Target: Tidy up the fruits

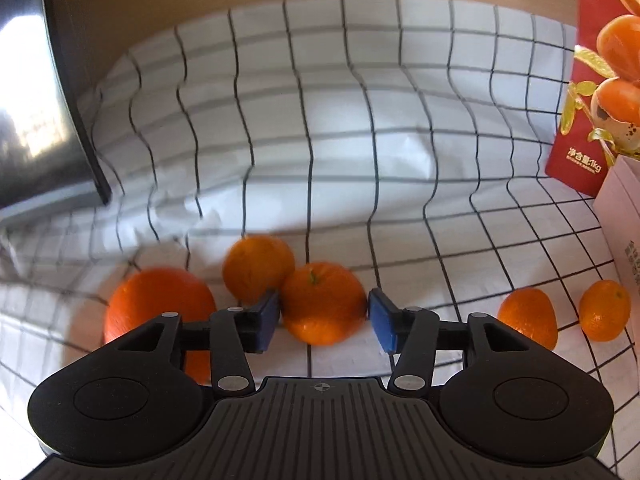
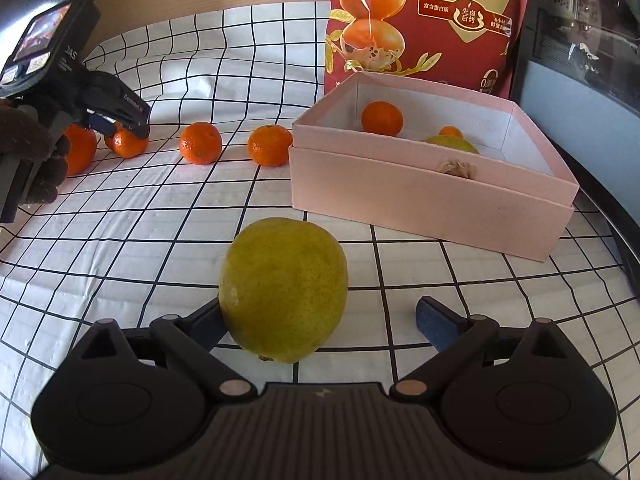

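Observation:
My left gripper (image 1: 325,316) is open, its blue pads on either side of a tangerine (image 1: 323,304) lying on the checked cloth; I cannot tell whether they touch it. A second tangerine (image 1: 258,266) and a larger orange (image 1: 160,304) lie to its left, two more tangerines (image 1: 528,316) to its right. My right gripper (image 2: 320,320) is open wide around a yellow-green fruit (image 2: 284,288). This fruit hides the left fingertip, and the right pad stands well apart from it. The pink box (image 2: 420,196) holds a tangerine (image 2: 382,118) and a green fruit (image 2: 452,145).
A red snack bag (image 2: 420,20) stands behind the box. A dark appliance (image 2: 580,60) is at the right and a dark panel (image 1: 36,100) at the left. Two tangerines (image 2: 201,143) lie between the left gripper and the box. A gloved hand (image 2: 36,160) holds the left gripper.

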`<state>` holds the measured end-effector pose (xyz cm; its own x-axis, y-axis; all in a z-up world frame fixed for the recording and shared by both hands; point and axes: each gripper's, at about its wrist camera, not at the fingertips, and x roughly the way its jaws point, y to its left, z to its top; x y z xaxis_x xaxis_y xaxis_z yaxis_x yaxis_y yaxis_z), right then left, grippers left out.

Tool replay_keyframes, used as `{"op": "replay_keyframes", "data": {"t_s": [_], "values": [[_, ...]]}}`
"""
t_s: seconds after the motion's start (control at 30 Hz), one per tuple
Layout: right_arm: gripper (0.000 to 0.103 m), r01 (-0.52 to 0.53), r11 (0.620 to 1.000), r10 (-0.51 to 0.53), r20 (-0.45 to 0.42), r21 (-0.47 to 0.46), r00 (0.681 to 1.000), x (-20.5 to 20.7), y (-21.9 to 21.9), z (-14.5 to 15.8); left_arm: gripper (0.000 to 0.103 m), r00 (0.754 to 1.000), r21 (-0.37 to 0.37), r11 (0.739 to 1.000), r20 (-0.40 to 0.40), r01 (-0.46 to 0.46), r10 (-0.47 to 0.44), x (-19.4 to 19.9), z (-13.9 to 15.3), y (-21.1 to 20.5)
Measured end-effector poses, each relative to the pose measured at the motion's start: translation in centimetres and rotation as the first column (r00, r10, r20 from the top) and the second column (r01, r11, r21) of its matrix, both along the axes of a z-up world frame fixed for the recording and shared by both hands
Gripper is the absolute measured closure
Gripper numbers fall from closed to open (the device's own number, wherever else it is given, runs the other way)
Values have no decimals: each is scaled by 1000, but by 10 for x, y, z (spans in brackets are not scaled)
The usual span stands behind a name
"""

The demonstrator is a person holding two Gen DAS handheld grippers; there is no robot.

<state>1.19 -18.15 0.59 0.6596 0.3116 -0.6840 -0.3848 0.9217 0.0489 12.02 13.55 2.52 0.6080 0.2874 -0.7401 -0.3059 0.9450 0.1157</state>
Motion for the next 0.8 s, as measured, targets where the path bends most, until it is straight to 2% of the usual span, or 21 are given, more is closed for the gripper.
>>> {"op": "replay_keyframes", "data": {"t_s": [0.23,0.37,0.6,0.8], "values": [[4,-1,1000,1,0,0,1000,0,0,0,48,999,-129,991,10,-46,48,5,-3,17],[4,-1,1000,1,0,0,1000,0,0,0,49,1000,-109,994,6,-23,24,7,-3,13],[3,-4,1000,4,-1,0,1000,1,-1,0,49,995,-154,983,21,103,-101,-26,5,-10],[2,-4,1000,4,-2,0,1000,1,-1,-1,49,967,-193,948,37,254,-252,-80,16,-46]]}}
